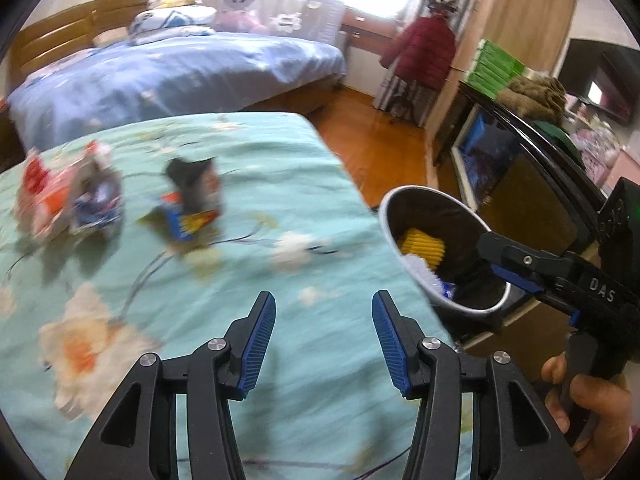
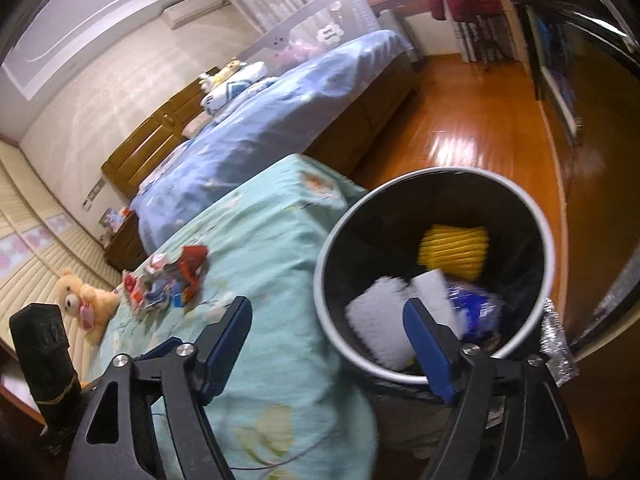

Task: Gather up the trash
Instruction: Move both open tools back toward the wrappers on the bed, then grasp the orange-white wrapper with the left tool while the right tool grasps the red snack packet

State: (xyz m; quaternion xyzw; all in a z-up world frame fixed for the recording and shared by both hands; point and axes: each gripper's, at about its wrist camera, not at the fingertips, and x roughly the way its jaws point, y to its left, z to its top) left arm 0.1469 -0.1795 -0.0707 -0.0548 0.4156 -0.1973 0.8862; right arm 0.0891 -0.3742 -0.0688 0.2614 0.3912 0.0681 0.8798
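Note:
A round grey bin with a black liner (image 1: 390, 216) (image 2: 332, 240) stands beside the table and holds yellow, white and blue wrappers (image 2: 454, 250). Crumpled snack wrappers (image 1: 76, 196) (image 2: 164, 280) lie on the teal floral tablecloth (image 1: 248, 280) (image 2: 260, 240), with another dark wrapper (image 1: 192, 200) next to them. My left gripper (image 1: 324, 332) is open and empty above the cloth. My right gripper (image 2: 328, 332) is open and empty, over the bin's near rim; it shows in the left wrist view (image 1: 490, 242).
A blue-covered bed (image 1: 180, 76) lies behind the table. A dark cabinet (image 1: 520, 184) stands right of the bin, on wooden floor (image 2: 460, 120). A teddy bear (image 2: 86, 300) sits at the table's far end. A red coat (image 1: 424, 52) hangs by the window.

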